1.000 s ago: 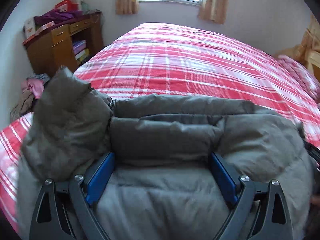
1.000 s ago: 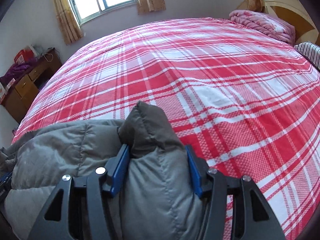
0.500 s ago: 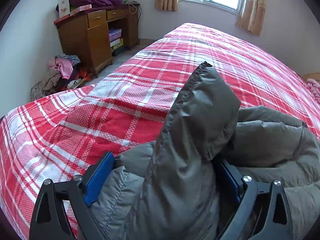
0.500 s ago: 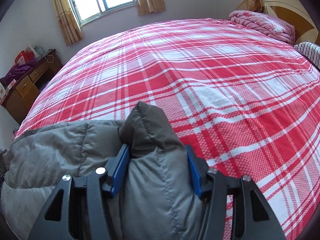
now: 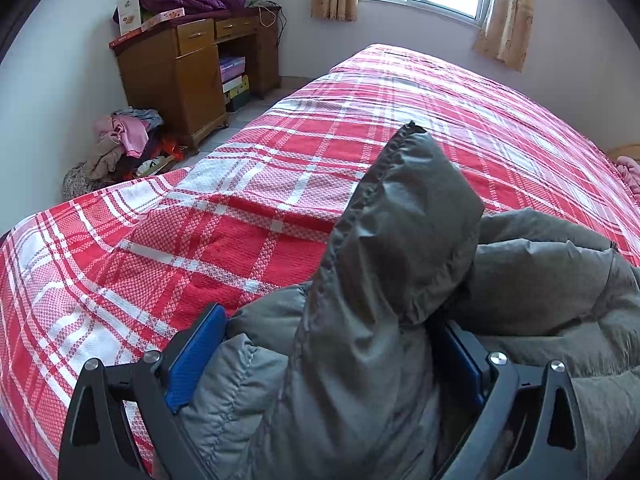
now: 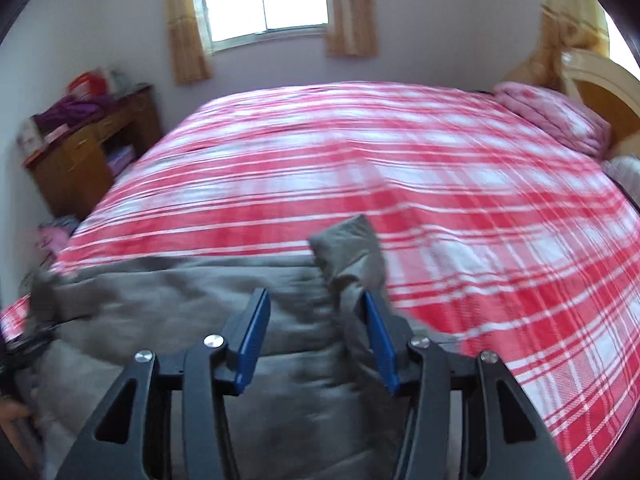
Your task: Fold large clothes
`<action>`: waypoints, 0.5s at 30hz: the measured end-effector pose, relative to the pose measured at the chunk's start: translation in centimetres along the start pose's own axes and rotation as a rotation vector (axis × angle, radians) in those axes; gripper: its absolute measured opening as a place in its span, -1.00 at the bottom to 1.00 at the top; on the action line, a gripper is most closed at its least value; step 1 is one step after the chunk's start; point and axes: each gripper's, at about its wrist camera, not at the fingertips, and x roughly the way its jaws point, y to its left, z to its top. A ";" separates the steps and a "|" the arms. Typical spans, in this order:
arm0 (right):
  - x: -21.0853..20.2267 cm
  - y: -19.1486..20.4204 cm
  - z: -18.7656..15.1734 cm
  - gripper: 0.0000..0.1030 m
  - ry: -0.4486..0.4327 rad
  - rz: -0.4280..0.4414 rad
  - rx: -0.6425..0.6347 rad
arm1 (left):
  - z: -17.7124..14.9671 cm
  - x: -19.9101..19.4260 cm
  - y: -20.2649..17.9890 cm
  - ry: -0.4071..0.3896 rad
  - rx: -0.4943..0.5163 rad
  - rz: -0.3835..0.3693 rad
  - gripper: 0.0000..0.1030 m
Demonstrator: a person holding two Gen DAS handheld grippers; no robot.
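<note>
**Grey jacket bunched on the bed, both tools in it**

Left gripper (image 5: pixel 332 320): jaws spread very wide and have just been opening. A thick fold of the grey padded jacket (image 5: pixel 400 240) fills the gap and stands up ahead of the tips. The left pad (image 5: pixel 192 360) touches the fabric and the right pad is mostly buried under the fold. Cannot tell whether it is squeezing or has let go. The rest of the jacket lies off to the tool's right, on the red plaid bed cover (image 5: pixel 240 240).

Right gripper (image 6: pixel 313 294): view blurred. Jaws about half apart and have just closed a little. The jacket corner (image 6: pixel 348 240) rises just ahead of the right pad (image 6: pixel 380 340) and lies against it. The left pad looks clear of the cloth. Grip not readable. The jacket's bulk lies below and to the tool's left.

Far ahead of the left tool are a wooden desk (image 5: pixel 176 68) and a heap of clothes (image 5: pixel 124 140).
</note>
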 end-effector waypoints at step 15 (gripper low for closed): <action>6.2 9.8 -5.1 -0.09 0.113 0.186 -0.112 | 0.0 -0.4 0.4 0.023 -0.002 -0.036 0.93</action>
